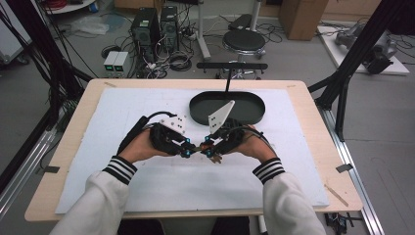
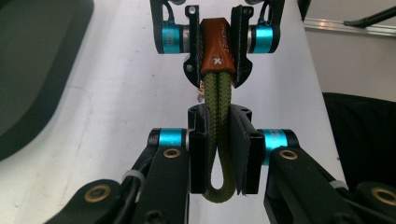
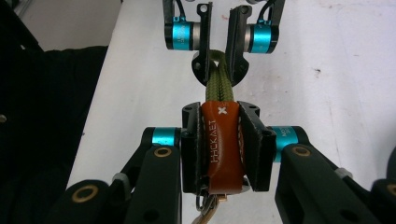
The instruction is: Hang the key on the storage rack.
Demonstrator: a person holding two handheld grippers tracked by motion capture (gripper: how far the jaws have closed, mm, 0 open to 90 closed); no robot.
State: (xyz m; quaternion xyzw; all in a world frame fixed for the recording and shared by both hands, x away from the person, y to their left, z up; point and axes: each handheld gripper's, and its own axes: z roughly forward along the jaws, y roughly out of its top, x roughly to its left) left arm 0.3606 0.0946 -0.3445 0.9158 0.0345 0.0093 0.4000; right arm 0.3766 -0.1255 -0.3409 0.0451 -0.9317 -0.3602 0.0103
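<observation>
A short key strap (image 2: pixel 218 116) stretches between my two grippers above the white mat (image 1: pixel 147 186) at the near middle of the table (image 1: pixel 313 147). It is a doubled olive-green cord (image 3: pixel 220 86) that ends in a loop at one end and runs into a brown leather sleeve (image 3: pixel 222 144) at the other; the sleeve carries a small white cross and stamped letters, and a bit of metal ring (image 3: pixel 208 205) hangs below it in the right gripper view.

Behind my hands, a black oval tray (image 1: pixel 244 116) lies on the far part of the mat. I cannot make out anything in the part of it that I see.

My left gripper (image 2: pixel 219 154) is clamped on the green cord, with the loop end poking out behind its pads. My right gripper (image 3: pixel 223 149) is clamped on the leather sleeve, its pads pressed flat on both sides. The two grippers face each other tip to tip, near but not touching, with the strap straight between them and held clear of the mat. My left hand (image 1: pixel 142 147) and right hand (image 1: pixel 252 144) hold them level, side by side.
</observation>
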